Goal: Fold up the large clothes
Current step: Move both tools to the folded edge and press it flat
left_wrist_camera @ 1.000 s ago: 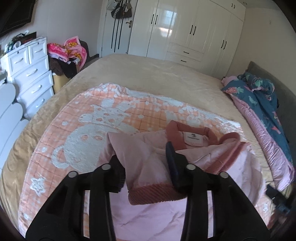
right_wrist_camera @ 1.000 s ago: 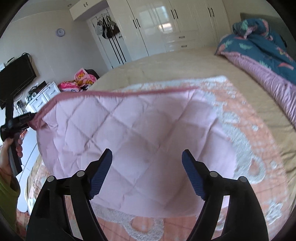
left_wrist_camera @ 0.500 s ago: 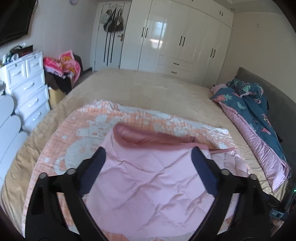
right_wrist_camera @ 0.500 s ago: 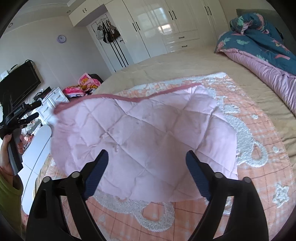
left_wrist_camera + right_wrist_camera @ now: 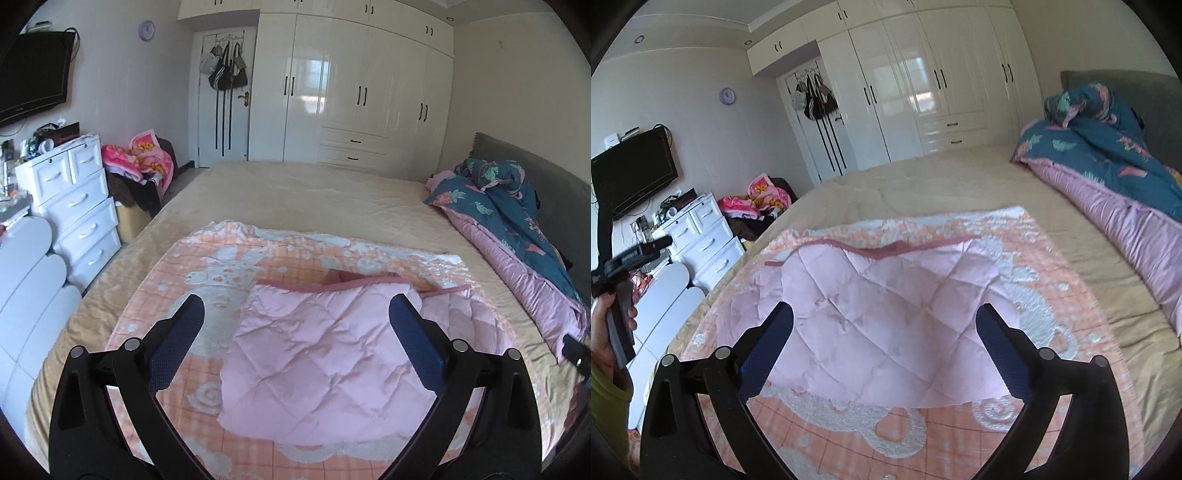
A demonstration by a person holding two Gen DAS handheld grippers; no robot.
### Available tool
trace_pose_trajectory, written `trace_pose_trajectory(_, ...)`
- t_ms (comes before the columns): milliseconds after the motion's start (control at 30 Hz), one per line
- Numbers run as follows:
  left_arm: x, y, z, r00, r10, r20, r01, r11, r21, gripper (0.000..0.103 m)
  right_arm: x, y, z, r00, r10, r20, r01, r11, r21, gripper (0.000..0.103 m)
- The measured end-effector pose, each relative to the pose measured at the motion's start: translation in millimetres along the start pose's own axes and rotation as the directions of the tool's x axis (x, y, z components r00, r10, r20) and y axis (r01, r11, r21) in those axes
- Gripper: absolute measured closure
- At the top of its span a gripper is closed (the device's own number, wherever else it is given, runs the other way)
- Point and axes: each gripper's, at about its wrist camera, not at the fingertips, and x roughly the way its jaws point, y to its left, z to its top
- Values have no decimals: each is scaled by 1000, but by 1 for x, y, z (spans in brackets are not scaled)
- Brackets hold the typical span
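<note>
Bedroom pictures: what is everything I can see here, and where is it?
quilted jacket: one, pink, folded on the blanket
blanket: one, orange-white, spread on the bed
bed cover: one, beige
duvet: one, teal floral, by the headboard
wardrobe: one, white, far wall
drawer chest: one, white, left
television: one, black, left wall
left gripper: jaws opening, nothing between
right gripper: jaws opening, nothing between

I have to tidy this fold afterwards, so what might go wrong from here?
The pink quilted jacket lies loose on the orange blanket with both grippers' jaws opening and nothing between them; its puffy fold may spring open. The dark pink trim looks uneven, so the next fold could come out crooked.
</note>
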Motion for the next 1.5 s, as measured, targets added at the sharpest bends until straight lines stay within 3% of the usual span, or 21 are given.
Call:
trace_pose_trajectory(367,-6,-13,-43,999,16,-48,-13,998,61,9,-17,-13,-6,999,-37,20,37,999,-2,4)
trace_pose_trajectory(667,22,-16,-72,989,56,-137,-42,994,102,9,10,-42,-25,992,-122,-40,123,992,15,4)
trace_pose_trajectory(1067,62,6,-94,971,80,-227,-67,996,61,9,54,-78,-47,977,-163,-139,172,984,54,4)
trace_pose_trajectory(1267,98,29,-116,949,34,-313,-51,998,-47,9,92,-100,-57,957,-187,-220,205,976,66,4)
trace_pose_trajectory(1333,115,43,-128,935,1,-355,-48,991,-123,9,109,-112,-61,951,-180,-251,209,973,96,4)
trace_pose_trajectory(1433,145,58,-142,896,-54,-441,-47,975,-215,9,132,-129,-66,941,-182,-286,229,963,140,4)
trace_pose_trajectory(1500,157,58,-143,894,-49,-445,-55,975,-216,9,146,-136,-67,934,-190,-303,243,958,149,4)
